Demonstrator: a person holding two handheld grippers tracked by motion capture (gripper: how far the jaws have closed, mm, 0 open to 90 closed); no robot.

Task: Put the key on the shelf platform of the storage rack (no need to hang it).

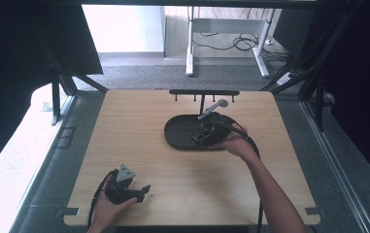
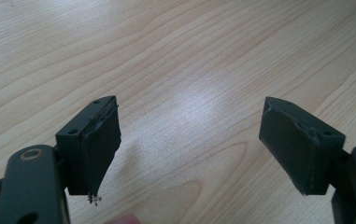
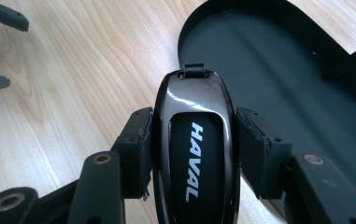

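— Where's the key fob (image 3: pixel 193 154) now?

— Clenched in my right tongs (image 3: pixel 192 156), pads on both its long sides. Its long axis runs straight out along the jaws, loop end pointing at the black tray (image 3: pixel 278 60). I'm at the tray's near rim, so I judge the next move goes forward over it.

— And your left tongs (image 2: pixel 189 140)?

— Released, jaws wide over bare tabletop (image 2: pixel 175 56), well apart from the tray.

— Anything the views disagree on?

— The high view shows a rack (image 1: pixel 203 92) behind the tray; the right gripper view shows the fob's lettering.
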